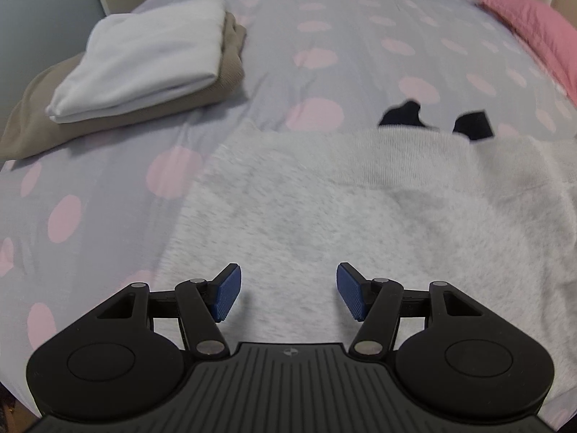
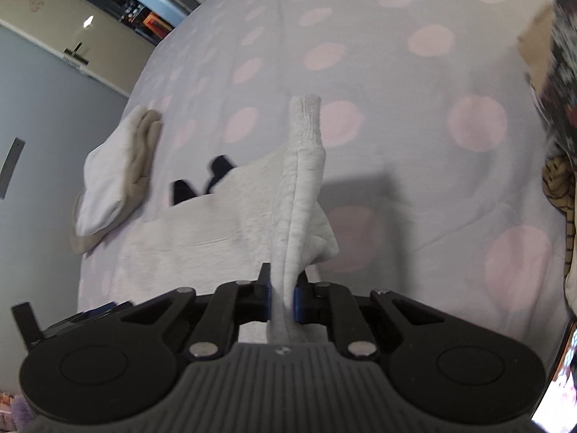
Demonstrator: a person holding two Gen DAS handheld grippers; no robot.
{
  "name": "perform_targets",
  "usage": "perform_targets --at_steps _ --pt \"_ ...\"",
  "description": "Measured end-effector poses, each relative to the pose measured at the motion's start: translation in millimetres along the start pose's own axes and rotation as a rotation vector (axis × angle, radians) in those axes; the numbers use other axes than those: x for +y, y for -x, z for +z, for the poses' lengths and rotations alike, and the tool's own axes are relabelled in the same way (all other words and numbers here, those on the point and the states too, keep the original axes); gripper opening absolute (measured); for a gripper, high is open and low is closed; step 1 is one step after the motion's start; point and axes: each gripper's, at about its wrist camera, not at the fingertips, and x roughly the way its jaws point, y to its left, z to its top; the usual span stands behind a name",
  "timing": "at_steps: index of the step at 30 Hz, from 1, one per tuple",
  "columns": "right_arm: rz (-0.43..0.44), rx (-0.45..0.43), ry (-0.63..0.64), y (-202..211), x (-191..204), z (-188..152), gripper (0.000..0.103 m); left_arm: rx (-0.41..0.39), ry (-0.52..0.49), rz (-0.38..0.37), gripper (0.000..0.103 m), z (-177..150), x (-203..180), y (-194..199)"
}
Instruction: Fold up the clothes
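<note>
Light grey sweatshirt (image 1: pixel 360 198) lies straight ahead of the left tool (image 1: pixel 288 294) — pads spread, holding nothing; right tool (image 2: pixel 283 297) pinches its sleeve (image 2: pixel 303 166), cuff pointing away

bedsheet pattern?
The bedsheet is pale lavender-grey with large pink polka dots; the left wrist view shows it best.

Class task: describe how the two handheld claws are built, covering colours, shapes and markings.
Both the left claw and right claw are black, with ribbed grey bodies, two round housings, silver-pinned linkage arms and blue textured pads. A small circular mark sits at the centre. No cables or sleeves show.
</note>
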Motion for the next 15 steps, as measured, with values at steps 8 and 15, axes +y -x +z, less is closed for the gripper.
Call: perform_targets --at_steps 8,15 --pt "0.011 0.066 0.153 1 123 3 0.012 -0.085 0.057 0.001 0.058 6 31 35" --pt "0.026 0.124 0.238 -53 213 0 0.012 -0.103 0.098 0.061 0.058 6 64 48"
